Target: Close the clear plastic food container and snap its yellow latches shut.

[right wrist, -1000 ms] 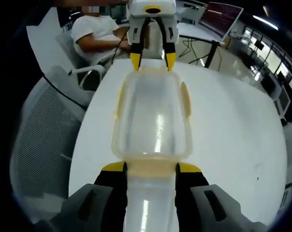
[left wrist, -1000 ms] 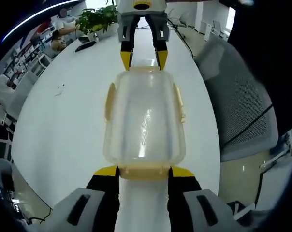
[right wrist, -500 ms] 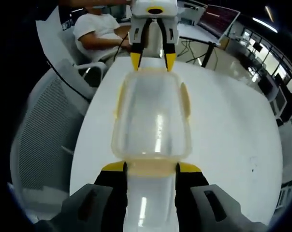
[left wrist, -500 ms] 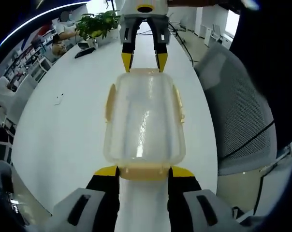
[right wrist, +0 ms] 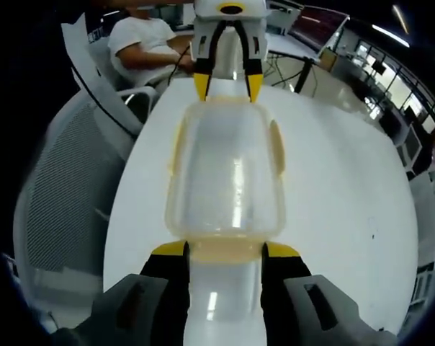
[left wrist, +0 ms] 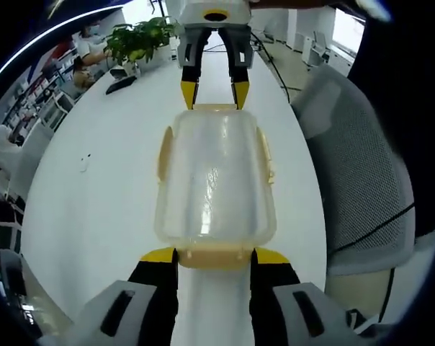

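A clear plastic food container point(left wrist: 214, 180) sits lid-down on a white table point(left wrist: 95, 194), held between two handheld grippers at opposite ends. The left gripper point(left wrist: 214, 254) straddles the near yellow end latch point(left wrist: 214, 256) with its jaws set wide around it; the right gripper point(left wrist: 210, 88) does likewise at the far end. Yellow side latches point(left wrist: 163, 151) lie along the walls; whether they are snapped is unclear. Uneven pressure could skid the container sideways or leave one end latch unseated.
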